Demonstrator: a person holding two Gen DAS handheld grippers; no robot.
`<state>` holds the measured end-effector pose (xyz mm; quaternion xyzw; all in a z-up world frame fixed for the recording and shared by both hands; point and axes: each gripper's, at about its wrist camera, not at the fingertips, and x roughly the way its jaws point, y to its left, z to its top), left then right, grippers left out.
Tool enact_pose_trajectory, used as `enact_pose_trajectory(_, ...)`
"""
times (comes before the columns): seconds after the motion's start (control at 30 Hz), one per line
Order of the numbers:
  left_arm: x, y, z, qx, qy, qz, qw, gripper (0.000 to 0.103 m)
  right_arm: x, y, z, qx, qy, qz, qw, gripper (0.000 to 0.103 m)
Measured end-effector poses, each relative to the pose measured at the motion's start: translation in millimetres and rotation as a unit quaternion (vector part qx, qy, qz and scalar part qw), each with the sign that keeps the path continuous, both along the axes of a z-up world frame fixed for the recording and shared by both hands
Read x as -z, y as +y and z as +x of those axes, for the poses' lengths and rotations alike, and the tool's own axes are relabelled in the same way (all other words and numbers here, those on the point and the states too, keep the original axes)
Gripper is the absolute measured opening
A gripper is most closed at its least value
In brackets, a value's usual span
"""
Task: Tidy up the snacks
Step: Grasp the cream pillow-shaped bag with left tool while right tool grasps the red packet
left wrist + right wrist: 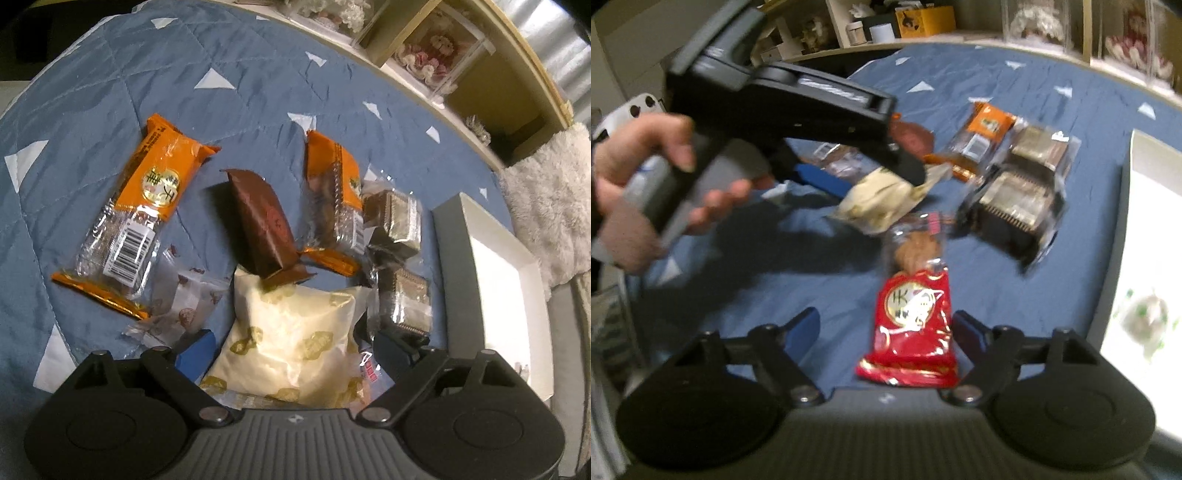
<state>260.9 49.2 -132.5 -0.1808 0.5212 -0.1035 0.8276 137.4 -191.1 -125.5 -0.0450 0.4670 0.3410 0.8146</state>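
Note:
My left gripper is shut on a cream packet with gold print; the right wrist view shows the packet held off the blue quilt between the left gripper's fingers. A brown packet, two orange packets and two clear packs of dark cakes lie ahead. My right gripper is open, its fingers on either side of a red packet lying on the quilt.
A white open box sits at the right on the quilt; it also shows in the right wrist view, with a small round snack inside. A shelf with boxed flowers runs behind. A small clear packet lies left.

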Motion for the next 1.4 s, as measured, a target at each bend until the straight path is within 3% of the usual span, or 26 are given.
enact_pose_trajectory(0.17,0.8,-6.6,-1.0,-0.011,0.0,0.022,0.9997,0.089,3.4,-0.4,-2.7,0.046,0.004,-0.019,0.999,0.082)
enact_pose_trajectory(0.3,1.0,-8.0,-2.2,-0.025,-0.003,0.03,0.9992,0.082,7.4,2.6,0.9,0.063,-0.003,-0.027,0.998,0.08)
enact_pose_trajectory(0.5,0.2,-5.0,-3.6,-0.028,-0.004,0.031,0.9991,0.077,8.6,1.0,-7.5,0.05,0.005,-0.039,0.998,0.055)
enact_pose_trajectory(0.77,-2.5,-9.2,-8.2,0.002,-0.009,0.052,0.9986,0.071,5.1,-1.2,-41.0,0.06,0.025,-0.065,0.996,0.054)
enact_pose_trajectory(0.9,-5.9,-15.5,-11.4,0.032,-0.004,0.08,0.9963,0.068,8.2,-6.1,-53.2,0.065,0.043,-0.062,0.995,0.054)
enact_pose_trajectory(1.03,-10.9,-26.1,-19.7,0.085,-0.003,0.126,0.9884,0.067,7.9,-15.0,-58.0,0.073,0.048,-0.045,0.995,0.056)
enact_pose_trajectory(1.2,-12.9,-37.2,-32.8,0.145,-0.001,0.175,0.9737,0.067,10.8,-18.0,-51.0,0.083,0.053,-0.02,0.995,0.071)
enact_pose_trajectory(1.4,-4.2,-45.9,-36.8,0.131,0.008,0.193,0.9724,0.071,18.1,-10.5,-34.9,0.1,0.042,-0.031,0.994,0.072)
